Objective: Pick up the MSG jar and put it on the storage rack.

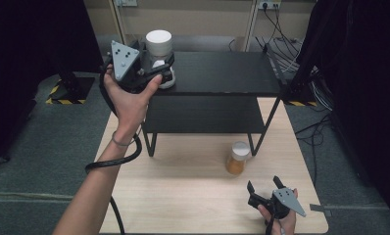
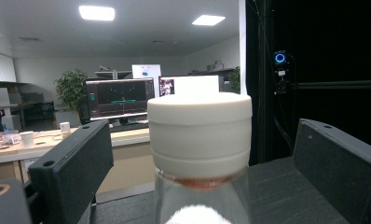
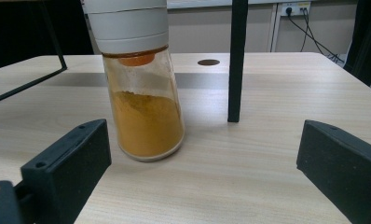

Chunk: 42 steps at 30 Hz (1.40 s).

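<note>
One jar [image 1: 158, 56] on shelf [image 1: 222, 73], another [image 1: 237, 157] before it

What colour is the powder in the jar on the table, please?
Orange-yellow powder, clearest in the right gripper view.

Light wooden table [image 1: 183, 196] before me, bearing a black two-tier shelf [image 1: 222, 73] on thin black legs toward its far edge. On the shelf's top board, at its left end, stands a clear jar with a white lid [image 1: 159, 54]. On the bare tabletop, just in front of the shelf's right front leg [image 3: 236, 60], stands a glass jar of orange powder [image 1: 237, 158] with a white lid; a small dark hole [image 3: 209, 62] shows in the wood behind it
</note>
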Motion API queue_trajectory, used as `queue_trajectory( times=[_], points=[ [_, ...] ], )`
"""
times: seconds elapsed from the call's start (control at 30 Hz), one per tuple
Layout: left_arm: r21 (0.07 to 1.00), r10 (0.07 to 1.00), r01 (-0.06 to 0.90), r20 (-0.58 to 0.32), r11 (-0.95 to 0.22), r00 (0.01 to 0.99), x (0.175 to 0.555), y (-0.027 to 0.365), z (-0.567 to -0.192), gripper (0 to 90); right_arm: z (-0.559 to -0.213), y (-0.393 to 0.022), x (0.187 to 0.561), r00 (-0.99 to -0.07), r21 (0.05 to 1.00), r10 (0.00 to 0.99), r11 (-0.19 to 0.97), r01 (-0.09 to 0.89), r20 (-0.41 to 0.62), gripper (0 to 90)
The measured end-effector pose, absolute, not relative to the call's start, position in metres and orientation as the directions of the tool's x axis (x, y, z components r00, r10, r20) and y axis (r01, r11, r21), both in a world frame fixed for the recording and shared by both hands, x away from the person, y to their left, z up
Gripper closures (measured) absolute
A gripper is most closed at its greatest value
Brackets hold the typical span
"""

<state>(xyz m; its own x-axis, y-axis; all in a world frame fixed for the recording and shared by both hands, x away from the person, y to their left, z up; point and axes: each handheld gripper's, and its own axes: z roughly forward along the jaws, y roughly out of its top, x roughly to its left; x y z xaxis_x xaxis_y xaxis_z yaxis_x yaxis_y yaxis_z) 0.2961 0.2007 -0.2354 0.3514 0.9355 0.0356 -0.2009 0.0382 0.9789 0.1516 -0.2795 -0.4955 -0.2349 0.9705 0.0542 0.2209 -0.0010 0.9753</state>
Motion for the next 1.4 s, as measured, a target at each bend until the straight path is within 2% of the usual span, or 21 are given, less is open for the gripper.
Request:
queue_trajectory(
  times=[0.2,0.57,0.77,1.4],
  points=[
    [0.972,0.927,-0.226,0.030,0.060,0.375,0.286,0.206,-0.246,3.7,-0.496,-0.280,0.152,-0.234,0.975,0.971,-0.006,0.220,0.058,3.0],
    [0.966,0.921,-0.256,0.077,0.026,0.382,0.271,0.208,-0.258,4.2,-0.496,-0.280,0.152,-0.233,0.976,0.971,-0.004,0.220,0.056,3.0],
    [0.959,0.912,-0.283,0.117,-0.001,0.394,0.258,0.209,-0.277,4.2,-0.496,-0.279,0.151,-0.232,0.976,0.971,-0.005,0.219,0.057,3.0],
    [0.959,0.893,-0.280,0.155,-0.033,0.424,0.236,0.212,-0.326,3.8,-0.496,-0.279,0.151,-0.231,0.976,0.971,-0.005,0.218,0.056,3.0]
  ],
)
